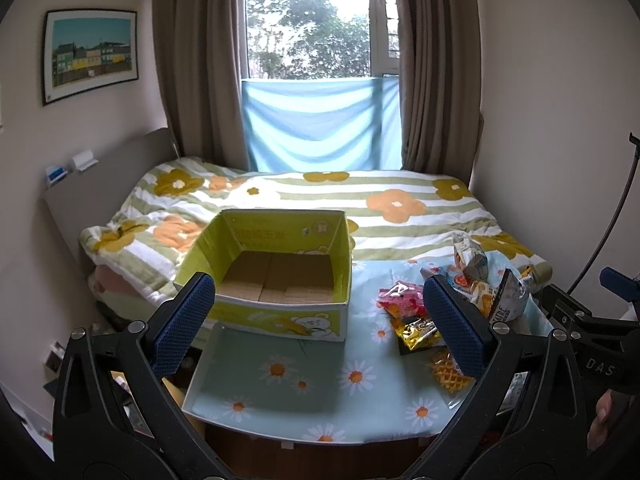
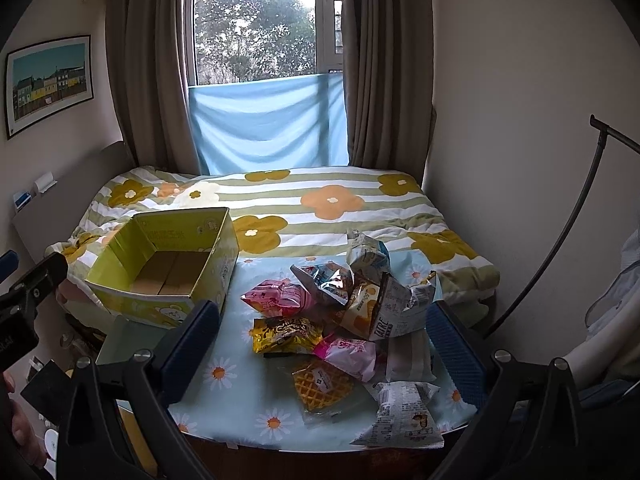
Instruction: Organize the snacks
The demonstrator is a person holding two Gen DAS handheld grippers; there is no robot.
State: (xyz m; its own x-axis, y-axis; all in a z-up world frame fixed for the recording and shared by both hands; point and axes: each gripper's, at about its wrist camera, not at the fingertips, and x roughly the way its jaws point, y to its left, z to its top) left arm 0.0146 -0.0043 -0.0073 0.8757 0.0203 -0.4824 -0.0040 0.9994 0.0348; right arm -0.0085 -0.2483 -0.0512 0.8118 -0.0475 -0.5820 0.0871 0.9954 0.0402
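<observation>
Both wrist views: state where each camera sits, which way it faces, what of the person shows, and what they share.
Left wrist: on the left gripper, open, facing the empty box and the window; the right gripper's body and a hand show at right.
Right wrist: on the right gripper, open, facing the snack pile; the left gripper's body and a fingertip show at left.
Shared: box, snacks, daisy-print table, bed, window.

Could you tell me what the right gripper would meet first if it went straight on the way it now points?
Probably the snack pile: the open right gripper points at it, with the yellow packet and waffle nearest on the table. Nothing seems to lie before them, though depth is hard to judge.
</observation>
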